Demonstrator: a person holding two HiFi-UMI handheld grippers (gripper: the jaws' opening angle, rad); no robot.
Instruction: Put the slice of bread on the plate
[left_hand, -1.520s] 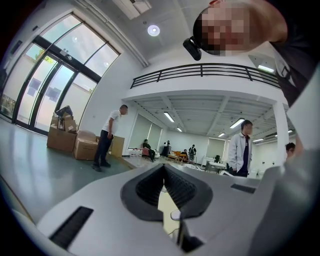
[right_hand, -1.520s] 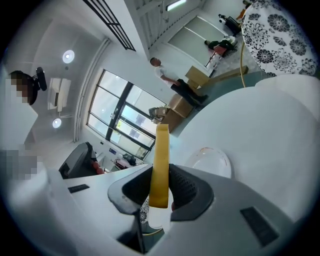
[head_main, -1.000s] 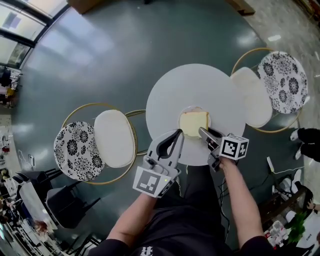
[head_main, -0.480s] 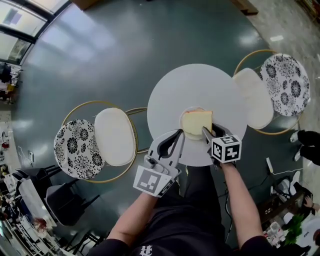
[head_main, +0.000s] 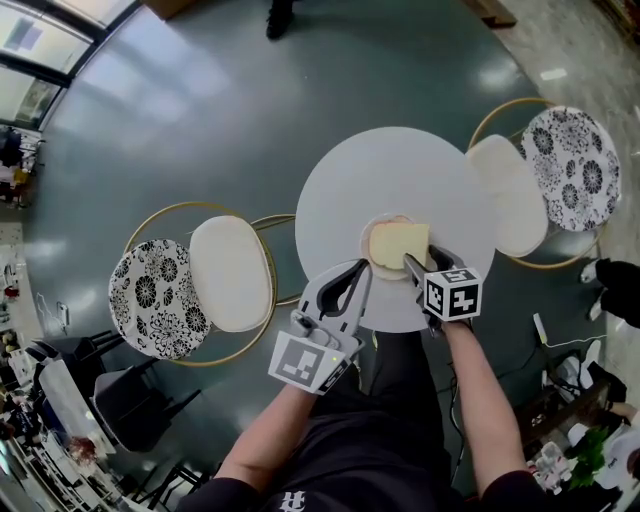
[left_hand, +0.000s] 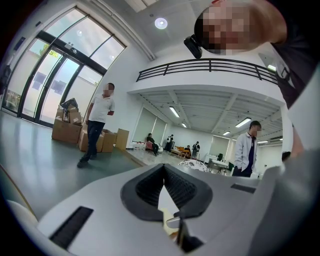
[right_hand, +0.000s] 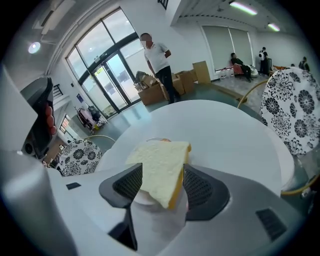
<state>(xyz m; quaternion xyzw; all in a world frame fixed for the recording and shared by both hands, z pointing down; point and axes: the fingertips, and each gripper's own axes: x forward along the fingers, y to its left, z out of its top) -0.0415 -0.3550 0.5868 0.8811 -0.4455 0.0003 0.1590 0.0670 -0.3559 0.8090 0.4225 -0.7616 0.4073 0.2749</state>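
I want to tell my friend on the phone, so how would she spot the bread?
Find the round white table on the grey floor. Near its edge closest to the person sits a small plate, with the bread resting on it. It is the only pale yellow square there, with a darker crust.

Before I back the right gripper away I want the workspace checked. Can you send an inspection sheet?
Surface: round white table, holds only the job's things.
Job's things: slice of bread lying on the plate, one corner past the rim.
Clutter: nothing seen.
Grippers: right gripper jaws opening, bread between them; left gripper shut, empty.
Cables: one cable on the floor, right of the table.
Surroundings: floral chairs either side; people standing in the hall.
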